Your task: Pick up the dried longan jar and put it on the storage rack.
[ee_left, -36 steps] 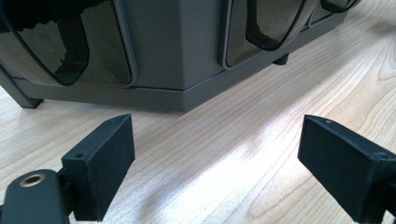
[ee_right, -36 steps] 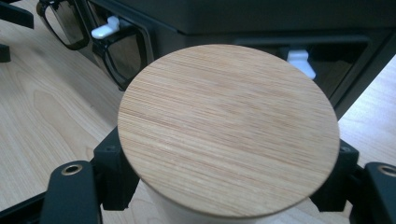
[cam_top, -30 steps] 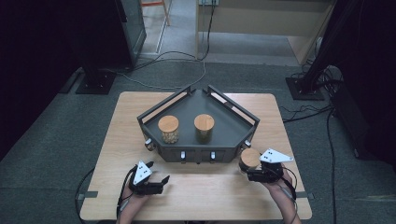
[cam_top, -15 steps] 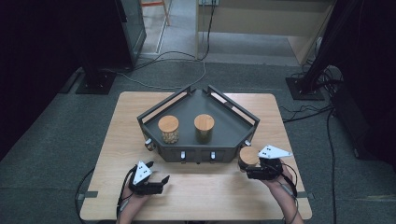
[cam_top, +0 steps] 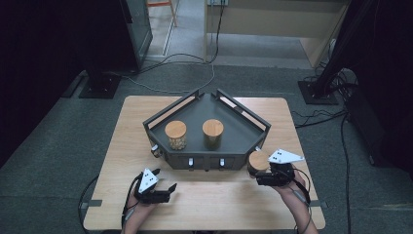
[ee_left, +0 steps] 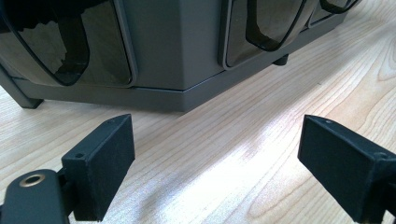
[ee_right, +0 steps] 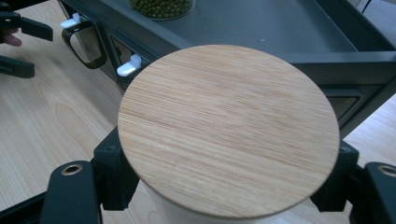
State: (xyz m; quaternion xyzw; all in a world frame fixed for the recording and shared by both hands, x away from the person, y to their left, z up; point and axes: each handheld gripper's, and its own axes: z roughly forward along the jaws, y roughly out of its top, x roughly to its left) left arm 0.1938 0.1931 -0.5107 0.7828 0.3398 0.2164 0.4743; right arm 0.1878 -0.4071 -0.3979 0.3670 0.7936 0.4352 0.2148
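1. Right gripper [cam_top: 263, 176] at the near right corner of the grey rack [cam_top: 253, 122], jaws clamped on the body of a jar with a wooden lid [ee_right: 228, 128]; jar [cam_top: 258, 162] just beside the rack's front right edge, whether lifted off the table [cam_top: 219, 204] or standing on it not decidable.
2. Left gripper [cam_top: 163, 191] low over the table at near left, jaws apart and empty; in the left gripper view, rack front with dark drawer windows [ee_left: 70, 42] just ahead.
3. Two more wood-lidded jars on the rack's tray: one with pale contents [cam_top: 176, 135], one darker [cam_top: 213, 133], side by side and a little apart.
4. Likely step in hand: carrying the held jar up onto the tray beside the other two.
5. For a clean carry: jar kept upright, grip kept below the lid so the lid stays seated.
6. Lift high enough to pass the rack's raised rim [ee_right: 336, 60] before moving inward.
7. Set-down on the bare tray floor right of the darker jar, clear of its side; release only once the base sits flat.
8. Left gripper best kept clear, or ready to steady the rack.
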